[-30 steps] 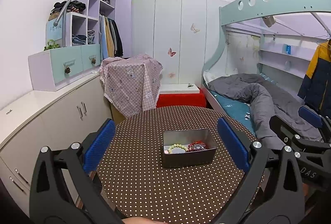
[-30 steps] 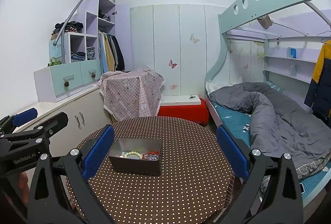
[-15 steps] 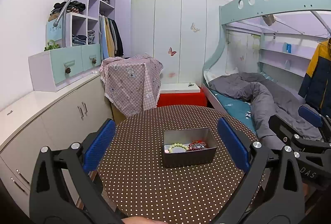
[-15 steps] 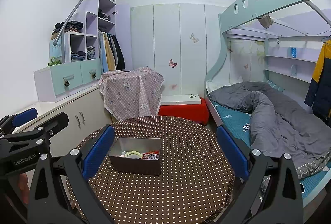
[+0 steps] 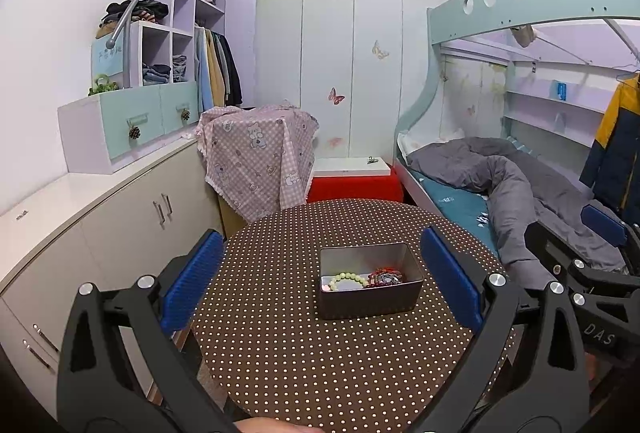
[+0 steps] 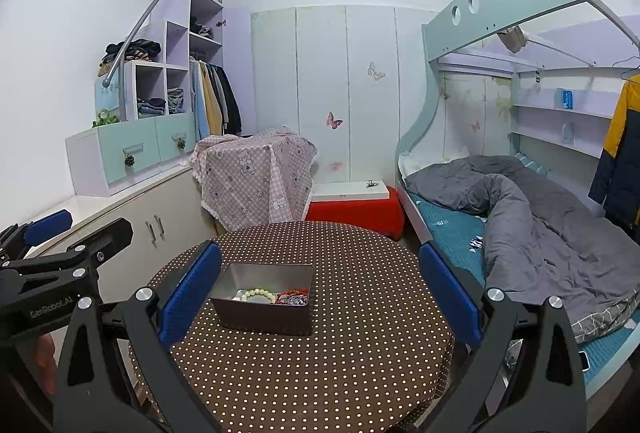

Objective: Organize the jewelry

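I hold two black tongs with blue ribbed pads, one in each hand, and both hover above the round table with the brown, white-dotted cloth (image 5: 320, 353). My left tongs (image 5: 320, 289) stand spread wide, jaws far apart, with nothing between the pads. My right tongs (image 6: 316, 289) are spread just as wide and grip nothing either.

Seen from my left tongs, the rectangular grey metal tin (image 5: 370, 297) sits on the cloth ahead of me, between the two pads but nearer the right-hand one, clear of both. Seen from my right tongs, the same tin (image 6: 264, 317) lies ahead and to the left, just beside the left-hand pad; whether it touches I cannot tell.

I count one tin. Inside it lie one bracelet of pale green round beads (image 5: 347, 279) on the side toward my left tongs, and beside it a bundle of red beaded jewelry (image 5: 386, 276) with something silvery in it; how many pieces make up that bundle I cannot tell.

Each tongs shows at the edge of the other's view: the right one off to the right, the left one off to the left.

Farther out, beyond the table, stand a pink checked cloth draped over a box (image 6: 256, 177), a red low stool with a white top (image 6: 356, 209), and, to the right, a bunk bed with a grey quilt (image 6: 540, 217).
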